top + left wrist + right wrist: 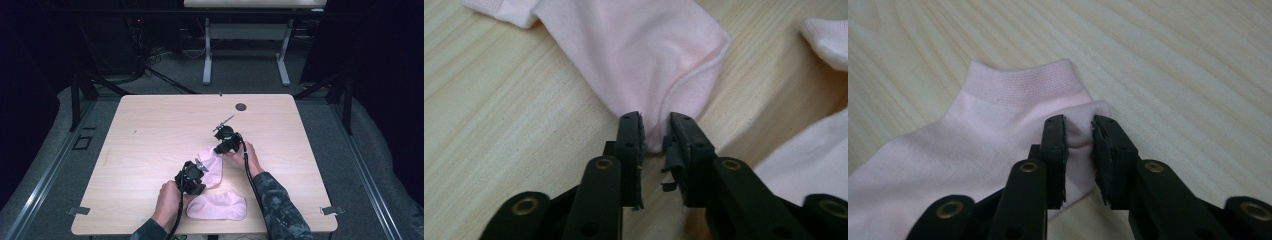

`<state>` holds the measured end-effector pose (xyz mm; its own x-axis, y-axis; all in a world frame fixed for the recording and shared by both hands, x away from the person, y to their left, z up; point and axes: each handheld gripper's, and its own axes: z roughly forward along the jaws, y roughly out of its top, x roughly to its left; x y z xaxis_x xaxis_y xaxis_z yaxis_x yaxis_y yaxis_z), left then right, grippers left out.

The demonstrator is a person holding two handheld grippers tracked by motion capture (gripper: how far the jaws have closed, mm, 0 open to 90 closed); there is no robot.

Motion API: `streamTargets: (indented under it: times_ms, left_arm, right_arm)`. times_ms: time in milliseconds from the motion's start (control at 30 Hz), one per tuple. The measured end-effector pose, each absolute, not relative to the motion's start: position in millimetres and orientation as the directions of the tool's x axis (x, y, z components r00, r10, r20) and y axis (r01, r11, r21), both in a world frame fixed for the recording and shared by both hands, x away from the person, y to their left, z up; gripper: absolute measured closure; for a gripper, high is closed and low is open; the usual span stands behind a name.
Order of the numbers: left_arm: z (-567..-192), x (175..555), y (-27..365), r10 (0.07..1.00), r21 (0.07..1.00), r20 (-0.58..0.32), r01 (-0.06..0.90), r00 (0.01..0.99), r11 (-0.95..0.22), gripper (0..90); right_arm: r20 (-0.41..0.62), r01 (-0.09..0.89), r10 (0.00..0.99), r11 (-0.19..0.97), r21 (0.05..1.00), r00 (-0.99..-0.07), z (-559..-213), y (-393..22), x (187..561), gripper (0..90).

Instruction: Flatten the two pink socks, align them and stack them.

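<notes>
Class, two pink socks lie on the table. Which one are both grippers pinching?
The farther sock, lying between the two hands. The left gripper pinches one end, the right gripper the end by its ribbed cuff. The nearer sock by the table's front edge lies free.

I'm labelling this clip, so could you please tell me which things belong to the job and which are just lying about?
In the job:
- pink sock, pinched at both ends
- left tool
- right tool

Lying about:
- second pink sock
- table's round grommet
</notes>
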<state>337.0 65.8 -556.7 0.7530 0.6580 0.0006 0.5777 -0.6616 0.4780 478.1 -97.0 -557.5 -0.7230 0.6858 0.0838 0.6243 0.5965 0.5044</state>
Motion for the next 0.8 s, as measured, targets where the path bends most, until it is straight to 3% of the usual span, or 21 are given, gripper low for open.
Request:
streamTargets:
  times_ms: [67, 200, 500, 800]
  left_arm:
    - [-557, 337, 65, 0.650, 0.483, 0.005, 0.567, 0.760, -0.667, 83.4]
    - [-558, 338, 66, 0.642, 0.494, -0.005, 0.560, 0.767, -0.665, 86.7]
    - [-549, 341, 79, 0.657, 0.544, -0.003, 0.552, 0.754, -0.632, 88.0]
    - [-536, 357, 92, 0.659, 0.538, 0.049, 0.536, 0.750, -0.650, 88.0]
  right_arm:
    - [0.101, 0.633, 0.693, 0.576, 0.517, -0.713, -559, -97, 478, 82.9]
    - [0.107, 0.634, 0.689, 0.580, 0.512, -0.717, -557, -99, 478, 85.6]
    - [0.099, 0.617, 0.690, 0.563, 0.551, -0.717, -540, -110, 462, 86.1]
    - [0.098, 0.626, 0.734, 0.492, 0.606, -0.672, -521, -136, 415, 86.2]
